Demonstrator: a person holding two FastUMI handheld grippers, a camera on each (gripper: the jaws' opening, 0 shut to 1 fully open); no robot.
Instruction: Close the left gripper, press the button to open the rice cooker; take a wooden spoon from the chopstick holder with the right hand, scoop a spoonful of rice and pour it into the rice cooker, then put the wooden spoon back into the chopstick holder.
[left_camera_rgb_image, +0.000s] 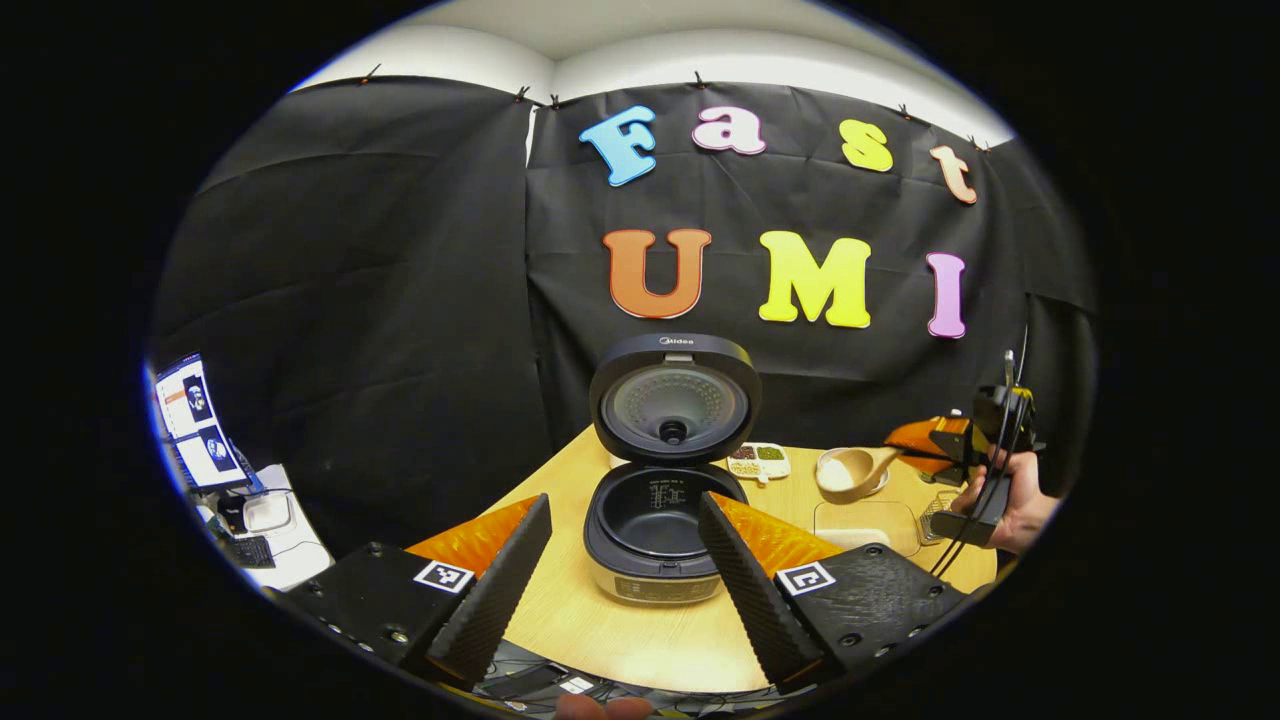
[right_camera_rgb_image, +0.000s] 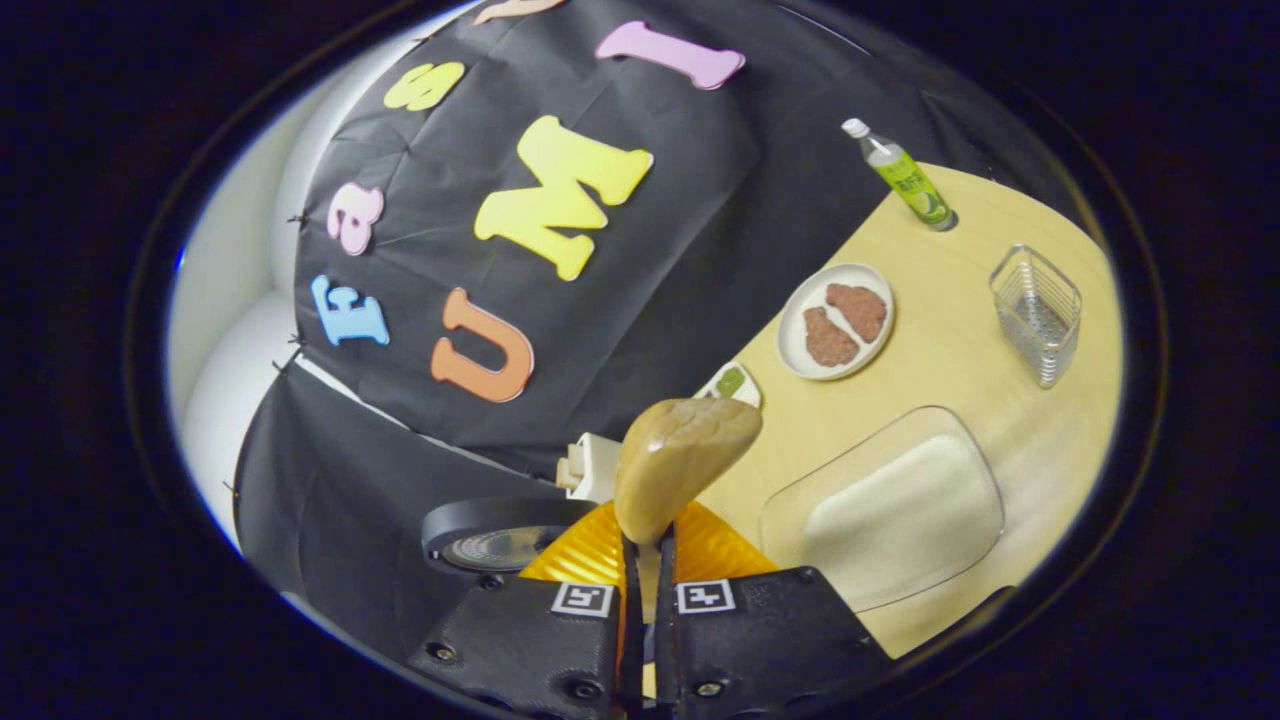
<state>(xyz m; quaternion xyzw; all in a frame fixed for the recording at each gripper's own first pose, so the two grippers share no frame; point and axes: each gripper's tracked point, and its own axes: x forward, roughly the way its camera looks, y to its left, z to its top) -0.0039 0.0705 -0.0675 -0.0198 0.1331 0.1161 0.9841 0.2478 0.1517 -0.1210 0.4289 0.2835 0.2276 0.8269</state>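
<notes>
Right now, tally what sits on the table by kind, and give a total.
Rice cooker: 1
Clear rice tray: 1
Plate of meat: 1
Bottle: 1
Chopstick holder: 1
Small divided dish: 1
Total: 6

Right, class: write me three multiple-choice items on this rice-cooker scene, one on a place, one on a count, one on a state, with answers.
1. Where is the clear wire chopstick holder?
A. inside the cooker
B. on the wooden table
C. on the plate

2. How many brown patties lie on the round white plate?
A. one
B. two
C. four

3. What is the state of the dark rice cooker's lid?
A. raised open
B. shut
C. detached, on the table

Answers: 1 B, it stands on bare tabletop; 2 B, two patties side by side; 3 A, the lid stands upright over the empty pot.
</notes>
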